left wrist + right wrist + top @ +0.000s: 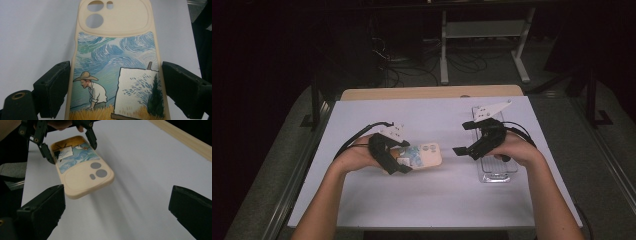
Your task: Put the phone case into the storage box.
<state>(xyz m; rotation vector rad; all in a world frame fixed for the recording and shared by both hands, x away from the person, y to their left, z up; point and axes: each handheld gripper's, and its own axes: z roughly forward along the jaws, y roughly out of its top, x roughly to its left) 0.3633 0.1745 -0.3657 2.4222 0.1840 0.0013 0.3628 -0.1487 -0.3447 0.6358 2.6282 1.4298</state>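
Observation:
A cream phone case (424, 155) with a painted scene of a man in a straw hat and blue swirling sky is held up off the white table (422, 200), camera cutouts pointing right. My left gripper (404, 156) is shut on its lower half, one jaw pressing each long edge. The left gripper view shows the case (115, 50) lengthwise between my left gripper's (116, 65) black pads. My right gripper (462, 137) stands open a short way to the right of the case, nothing between its jaws. In the right gripper view, my right gripper (117, 188) faces the case (82, 175) and the left gripper (73, 153).
A clear plastic tray (494, 172) lies on the table beneath the right hand. A wooden strip (432, 92) runs along the table's far edge. Beyond it are a white stand (482, 30) and cables on a dark floor.

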